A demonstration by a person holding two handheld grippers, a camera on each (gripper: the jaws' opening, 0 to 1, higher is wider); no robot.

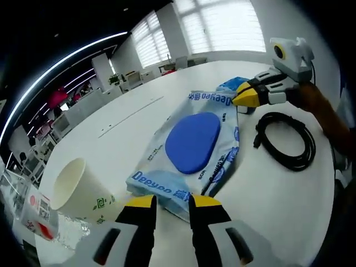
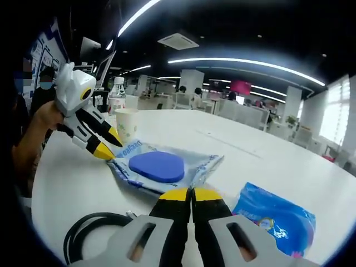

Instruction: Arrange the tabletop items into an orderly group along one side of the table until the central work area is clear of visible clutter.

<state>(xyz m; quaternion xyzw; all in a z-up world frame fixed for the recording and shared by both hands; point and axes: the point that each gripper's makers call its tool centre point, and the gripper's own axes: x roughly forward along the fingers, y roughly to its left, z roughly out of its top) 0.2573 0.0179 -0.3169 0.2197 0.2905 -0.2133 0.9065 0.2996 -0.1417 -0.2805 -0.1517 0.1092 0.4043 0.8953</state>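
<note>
In the left gripper view the left gripper (image 1: 171,201) sits low, jaws slightly apart, tips at the near edge of the wet-wipes pack (image 1: 192,149), not clamped on it; a paper cup (image 1: 80,192) lies tipped beside it, a plastic bottle (image 1: 36,214) just past that; the pack's long axis runs away across the white table (image 1: 111,122) towards the right gripper (image 1: 245,97), whose shut tips meet its far end; a coiled black cable (image 1: 286,139) lies beside, a blue pouch (image 1: 233,84) beyond.
</note>
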